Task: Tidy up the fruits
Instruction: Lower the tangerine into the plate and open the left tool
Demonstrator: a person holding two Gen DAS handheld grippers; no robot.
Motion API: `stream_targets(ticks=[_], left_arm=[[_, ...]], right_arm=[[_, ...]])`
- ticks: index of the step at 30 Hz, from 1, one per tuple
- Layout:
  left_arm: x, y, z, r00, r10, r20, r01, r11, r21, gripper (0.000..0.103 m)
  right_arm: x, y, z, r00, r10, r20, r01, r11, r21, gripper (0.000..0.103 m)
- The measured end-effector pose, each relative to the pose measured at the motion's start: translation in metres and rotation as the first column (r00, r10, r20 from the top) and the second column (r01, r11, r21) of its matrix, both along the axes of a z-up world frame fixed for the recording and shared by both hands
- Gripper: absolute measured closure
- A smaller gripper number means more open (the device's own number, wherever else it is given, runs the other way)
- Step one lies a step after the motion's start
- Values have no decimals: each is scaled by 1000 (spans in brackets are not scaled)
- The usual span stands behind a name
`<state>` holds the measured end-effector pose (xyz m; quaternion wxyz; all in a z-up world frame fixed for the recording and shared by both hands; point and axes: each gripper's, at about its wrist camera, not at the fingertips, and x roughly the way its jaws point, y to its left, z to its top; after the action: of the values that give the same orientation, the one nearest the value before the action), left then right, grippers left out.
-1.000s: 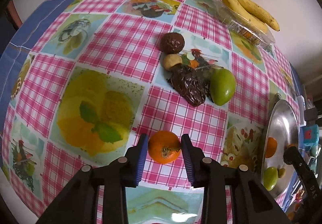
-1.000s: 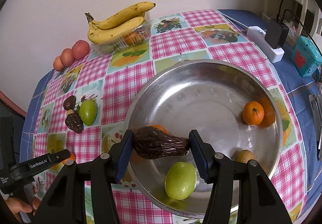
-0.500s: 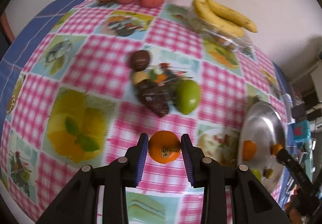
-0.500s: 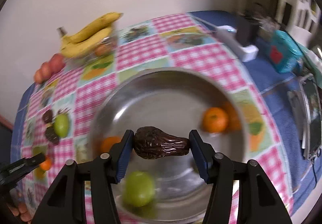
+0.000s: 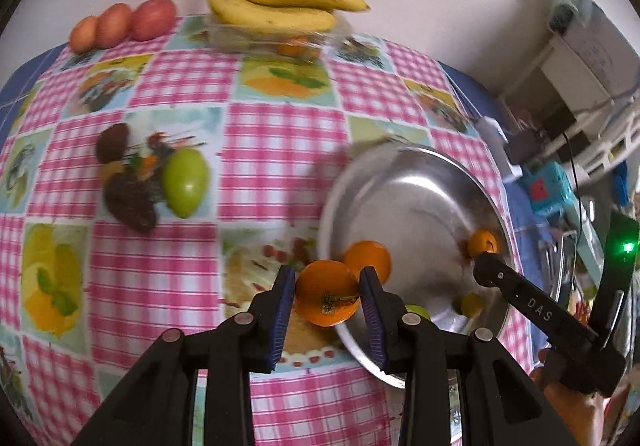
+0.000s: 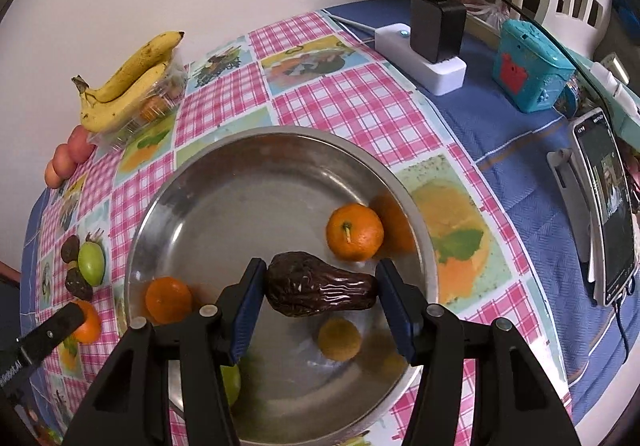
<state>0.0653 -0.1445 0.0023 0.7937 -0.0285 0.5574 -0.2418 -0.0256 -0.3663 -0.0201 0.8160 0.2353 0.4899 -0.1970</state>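
— Jaws, left gripper [image 5: 327, 298]?
— Closed on an orange [image 5: 327, 298], one blue pad on each side, stalk end facing the camera. Held in the air over the near rim of the metal bowl [image 5: 404, 181].

— Jaws, right gripper [image 6: 321, 292]?
— Closed on a dark wrinkled pear-shaped fruit [image 6: 318, 289], gripped end to end, held above the bowl's middle.

— Contents of the bowl?
— From the right wrist camera: one orange with a stalk [image 6: 354, 232] by the far right wall, a second orange [image 6: 168, 300] at the left wall, a small yellow-brown round fruit [image 6: 339, 338] near the front, and a green fruit [image 6: 232, 380] partly hidden behind the right gripper's left finger.

— Items left on the checked tablecloth [image 5: 276, 137]?
— One green fruit [image 5: 186, 181], touching a dark wrinkled fruit [image 5: 130, 201]; a dark round fruit [image 5: 113, 141] just behind them.

— Along the wall?
— Bananas [image 5: 276, 5] lying on a clear plastic box [image 5: 276, 39]; three reddish fruits [image 5: 122, 23] in a row to their left.

— Elsewhere?
— White power strip [image 6: 420, 53] with black charger, teal box [image 6: 530, 71], phone on a stand [image 6: 604, 205], all on blue cloth.
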Motion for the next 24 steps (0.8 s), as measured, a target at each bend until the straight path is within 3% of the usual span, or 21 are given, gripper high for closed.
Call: stream_targets(ticks=[11, 24], left_arm=[[-7, -28, -15, 997, -78, -13, 78, 997, -5, 67], [-7, -31, -20, 997, -78, -23, 78, 997, 8, 67]], right_arm=[[-5, -11, -11, 1000, -12, -22, 13, 999, 33, 45], [-2, -9, -12, 999, 4, -37, -4, 1000, 10, 45]])
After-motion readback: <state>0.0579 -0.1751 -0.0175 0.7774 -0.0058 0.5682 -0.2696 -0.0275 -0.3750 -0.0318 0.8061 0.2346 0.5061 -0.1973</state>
